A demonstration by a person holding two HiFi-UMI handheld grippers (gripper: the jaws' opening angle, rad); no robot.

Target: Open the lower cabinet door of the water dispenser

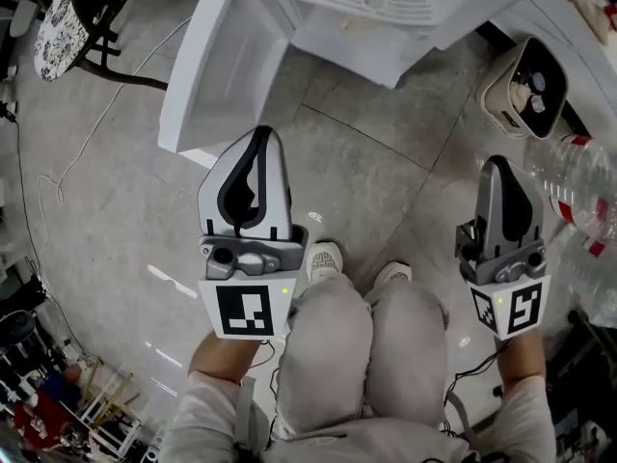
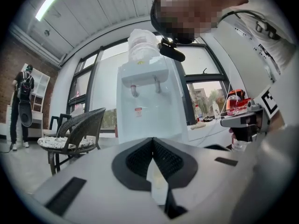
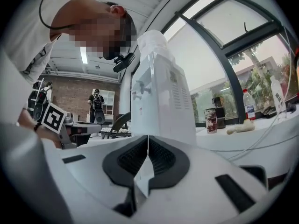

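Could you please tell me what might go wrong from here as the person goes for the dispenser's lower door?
1. The left gripper and the right gripper are both shut and hold nothing. Unless one opens first, it may only slide off the water dispenser.
2. Clear bottles stand close beside the right gripper, so a sideways swing could knock them.
3. The person's shoes are near the dispenser's base, and a swinging door might catch them.

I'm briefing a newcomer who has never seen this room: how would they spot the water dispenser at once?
Look to the wall of tall windows; the water dispenser stands in front of it, near a wicker chair. It is the only tall white cabinet, with two taps and a bottle on top.
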